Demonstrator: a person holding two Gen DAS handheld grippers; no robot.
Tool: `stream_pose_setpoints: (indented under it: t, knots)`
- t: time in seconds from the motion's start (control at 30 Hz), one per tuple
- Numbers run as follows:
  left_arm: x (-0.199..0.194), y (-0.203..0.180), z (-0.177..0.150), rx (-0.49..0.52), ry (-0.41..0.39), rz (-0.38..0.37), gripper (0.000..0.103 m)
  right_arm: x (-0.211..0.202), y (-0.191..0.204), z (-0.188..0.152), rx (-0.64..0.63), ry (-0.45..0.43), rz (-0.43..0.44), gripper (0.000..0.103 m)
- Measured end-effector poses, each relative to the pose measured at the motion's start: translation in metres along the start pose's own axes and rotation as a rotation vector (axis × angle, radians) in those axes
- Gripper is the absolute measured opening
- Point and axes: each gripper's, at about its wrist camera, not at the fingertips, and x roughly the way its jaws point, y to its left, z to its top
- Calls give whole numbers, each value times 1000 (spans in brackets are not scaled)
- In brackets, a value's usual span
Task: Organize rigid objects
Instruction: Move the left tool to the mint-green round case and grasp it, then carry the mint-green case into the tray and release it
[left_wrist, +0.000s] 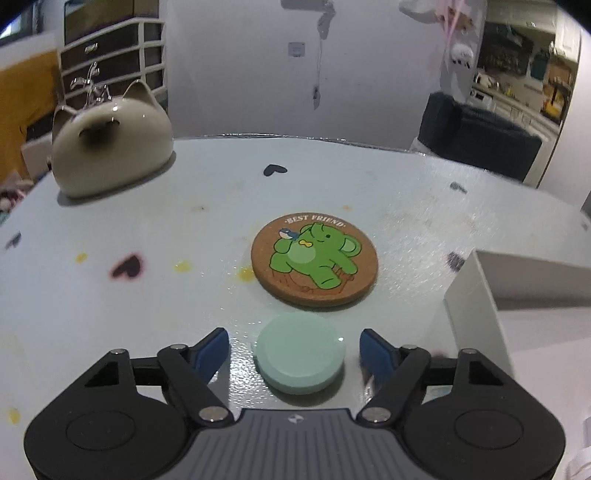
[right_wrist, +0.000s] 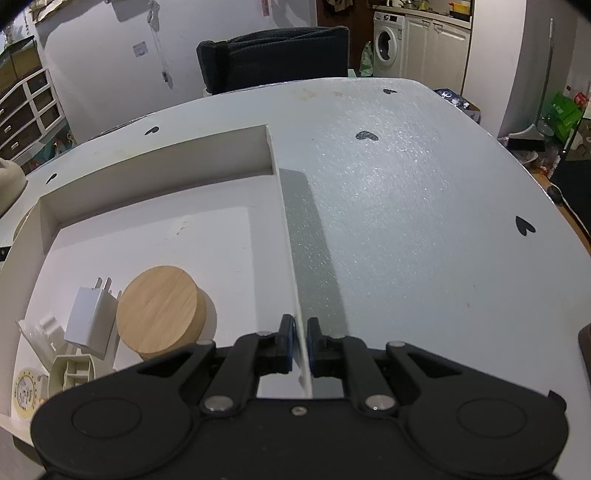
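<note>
Between your left gripper's (left_wrist: 294, 349) blue-padded fingers (left_wrist: 211, 350) a mint-green round puck (left_wrist: 301, 354) is lying flat on the pale speckled counter (left_wrist: 147, 229). You are holding those fingers spread wide, one on each side of the puck with a gap showing on both sides, so nothing is gripped. You are keeping this gripper low and angled forward across the counter.

Just beyond the puck, a round cork coaster printed with a green elephant (left_wrist: 314, 260) is lying face up, its "BEST FRIEND" lettering arcing along the far edge. Neither disc has a long axis. Far left, a cream ceramic cat-shaped holder (left_wrist: 110, 147) is standing upright, well apart from both. The corner of a white shallow tray (left_wrist: 476, 288) is rising at the right.

Your right gripper (right_wrist: 301, 345) is pinching that tray's thin right-hand wall (right_wrist: 291, 258), fingers nearly together with one inside and one outside the wall. The wall is running straight away from you. Inside the tray, a round light-wood disc (right_wrist: 160, 314) is lying flat, touching a white wall charger (right_wrist: 90, 317) whose prongs are pointing away from you. White plastic pieces (right_wrist: 70, 371) and a small round yellow-rimmed item (right_wrist: 24, 393) are sitting at the near-left corner.
</note>
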Motion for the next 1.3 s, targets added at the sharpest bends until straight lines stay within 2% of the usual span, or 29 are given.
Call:
stream_pose_setpoints:
  t: [0.13, 0.17, 0.2, 0.33, 0.53, 0.77, 0.93, 1.13, 1.3]
  knots:
    - [-3, 1, -1, 25, -5, 35, 60, 0, 1, -1, 5, -2, -7, 10]
    - [-4, 2, -1, 21, -4, 36, 53, 0, 1, -1, 4, -2, -7, 10]
    - [-5, 3, -1, 21, -2, 38, 53, 0, 1, -1, 4, -2, -8, 10]
    - [-11, 7, -3, 4, 9, 16, 53, 0, 1, -1, 8, -4, -8, 10]
    - [-29, 2, 2, -11, -22, -34, 53, -3, 0, -4, 17, -15, -10, 10]
    - [-69, -34, 11, 52, -96, -177, 53, -5, -2, -5, 15, -19, -7, 10]
    - [-88, -67, 11, 118, -119, -287, 53, -6, -3, -6, 20, -25, -1, 10]
    - [-87, -105, 0, 197, -84, -345, 53, -7, -3, -8, 20, -34, 0, 10]
    - [-76, -132, -14, 256, -31, -361, 53, -9, -4, -9, 22, -37, 1, 10]
